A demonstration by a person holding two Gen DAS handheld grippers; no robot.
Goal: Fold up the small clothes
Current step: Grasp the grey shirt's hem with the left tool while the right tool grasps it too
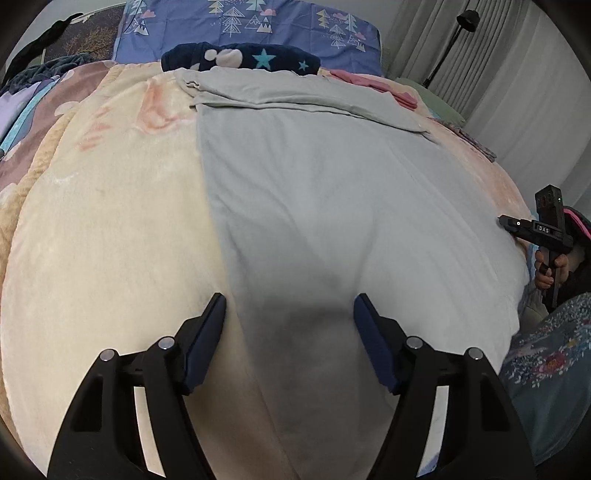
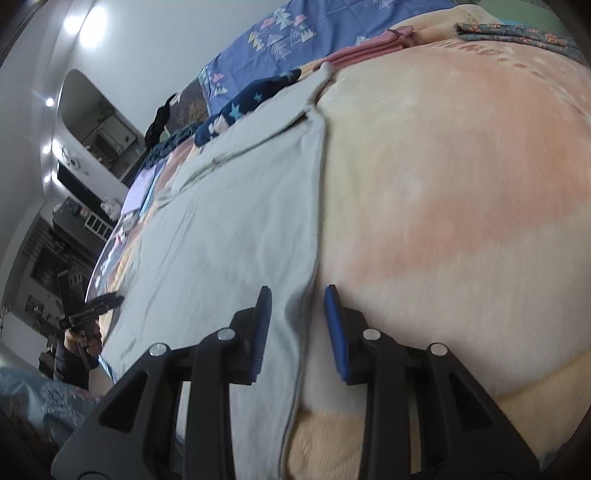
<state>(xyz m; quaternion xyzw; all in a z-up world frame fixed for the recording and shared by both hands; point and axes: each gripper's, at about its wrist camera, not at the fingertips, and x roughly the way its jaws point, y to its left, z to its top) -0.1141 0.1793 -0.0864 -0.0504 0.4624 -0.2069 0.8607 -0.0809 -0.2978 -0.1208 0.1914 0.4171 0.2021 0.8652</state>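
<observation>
A pale grey garment [image 1: 332, 192] lies spread flat on a cream and peach fleece blanket [image 1: 110, 229], its far end folded over. My left gripper [image 1: 290, 314] is open, just above the garment's near left edge, with nothing between its blue pads. In the right wrist view the same garment [image 2: 229, 229] runs along the left, its right edge passing between my right gripper's fingers. My right gripper [image 2: 297, 306] is open, partly closed, straddling that edge low over the blanket [image 2: 461, 184]. The right gripper also shows at the far right of the left wrist view [image 1: 502, 221].
A navy star-print garment [image 1: 240, 55] and a folded pink cloth [image 1: 373, 86] lie beyond the grey garment. A blue tree-print pillow [image 1: 251, 22] is at the bed's head. A folded floral cloth [image 2: 513, 37] lies at the far right. Curtains and a lamp stand [image 1: 450, 44] are behind.
</observation>
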